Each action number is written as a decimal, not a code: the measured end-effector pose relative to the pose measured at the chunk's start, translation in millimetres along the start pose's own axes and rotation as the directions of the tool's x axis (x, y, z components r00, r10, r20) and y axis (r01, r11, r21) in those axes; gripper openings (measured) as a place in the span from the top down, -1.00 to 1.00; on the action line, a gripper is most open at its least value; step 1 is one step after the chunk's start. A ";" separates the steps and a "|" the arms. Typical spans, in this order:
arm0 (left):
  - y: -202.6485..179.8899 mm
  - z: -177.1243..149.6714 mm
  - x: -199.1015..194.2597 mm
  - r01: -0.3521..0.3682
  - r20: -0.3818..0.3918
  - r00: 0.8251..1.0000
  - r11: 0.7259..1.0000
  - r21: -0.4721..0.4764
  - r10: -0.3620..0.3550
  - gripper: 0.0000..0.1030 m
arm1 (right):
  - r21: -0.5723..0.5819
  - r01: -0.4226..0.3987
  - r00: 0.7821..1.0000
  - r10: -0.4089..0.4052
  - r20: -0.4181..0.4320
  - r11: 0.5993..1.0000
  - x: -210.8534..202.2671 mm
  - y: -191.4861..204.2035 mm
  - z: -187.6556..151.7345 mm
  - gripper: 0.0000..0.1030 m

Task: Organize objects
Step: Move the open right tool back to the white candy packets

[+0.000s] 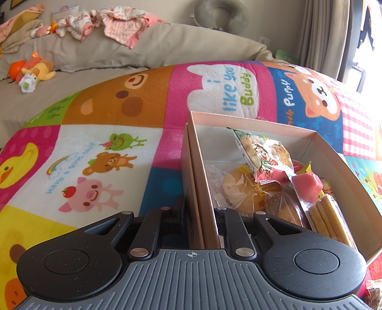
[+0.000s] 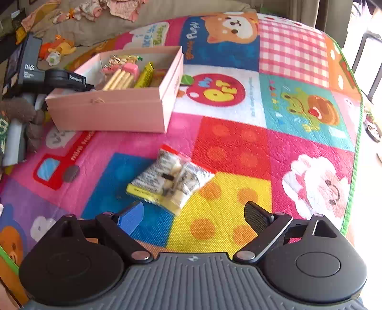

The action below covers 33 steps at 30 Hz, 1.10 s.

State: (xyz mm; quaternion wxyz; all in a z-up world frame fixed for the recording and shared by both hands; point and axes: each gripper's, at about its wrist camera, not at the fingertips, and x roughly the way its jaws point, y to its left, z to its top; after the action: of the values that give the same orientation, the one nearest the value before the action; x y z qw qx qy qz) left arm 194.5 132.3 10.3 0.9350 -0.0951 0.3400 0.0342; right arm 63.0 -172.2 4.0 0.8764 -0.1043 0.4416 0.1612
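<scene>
A pink cardboard box (image 1: pixel 262 126) stands on the colourful play mat (image 1: pixel 107 147). It holds a cartoon snack bag (image 1: pixel 265 152), a wrapped bun (image 1: pixel 238 188), a pink jelly (image 1: pixel 308 186) and biscuit sticks (image 1: pixel 327 219). My left gripper (image 1: pixel 200 209) is shut on the box's left wall. The right wrist view shows the same box (image 2: pixel 114 112) at the upper left. A clear snack packet (image 2: pixel 170 178) with white pieces and a yellow edge lies flat on the mat. My right gripper (image 2: pixel 193 209) hangs just short of it, open, with nothing between its fingers.
A beige sofa (image 1: pixel 191 43) with piled clothes (image 1: pixel 114 21) and plush toys (image 1: pixel 35 71) runs along the back. A black device (image 2: pixel 28 64) sits left of the box. The mat's green edge (image 2: pixel 355 152) borders bare floor on the right, near curtains (image 1: pixel 320 35).
</scene>
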 end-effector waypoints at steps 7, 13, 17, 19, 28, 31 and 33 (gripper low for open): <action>-0.2 -0.1 -0.2 -0.001 0.000 1.000 1.000 0.001 0.001 0.70 | 0.022 -0.013 0.999 0.012 0.052 1.000 -12.2 -2.8 -14.4 -0.79; -0.1 -0.3 -0.3 -0.001 0.000 1.000 1.000 0.001 0.001 0.70 | -0.083 -0.207 0.978 0.209 0.016 0.975 -11.1 40.0 -12.7 0.23; -0.2 -0.4 -0.4 -0.001 0.000 1.000 1.000 0.002 0.001 0.70 | -0.096 -0.192 0.980 0.196 0.035 0.977 -1.7 52.1 -9.1 0.24; -0.1 -0.4 -0.4 -0.001 0.000 1.000 1.000 0.002 0.001 0.70 | -0.108 -0.194 0.979 0.200 0.043 0.975 1.3 56.5 -6.0 0.27; -0.3 -0.3 -0.3 -0.001 0.000 1.000 1.000 0.002 0.001 0.70 | -0.099 -0.109 0.991 0.117 0.069 0.989 8.9 49.7 -1.2 0.30; -0.2 -0.4 -0.4 -0.002 0.000 1.000 1.000 0.002 0.002 0.70 | -0.063 0.000 0.996 0.006 0.086 0.998 9.7 30.7 -1.0 0.29; -0.4 -0.3 -0.4 -0.002 0.000 1.000 1.000 0.002 0.002 0.70 | -0.051 0.066 0.994 -0.061 0.094 0.997 8.8 20.0 -2.1 0.28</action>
State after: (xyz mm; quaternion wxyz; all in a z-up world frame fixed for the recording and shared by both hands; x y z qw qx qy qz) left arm 194.1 131.9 10.3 0.9351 -0.0939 0.3400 0.0347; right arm 58.8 -152.6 -5.2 0.8974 -0.1343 0.3928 0.1498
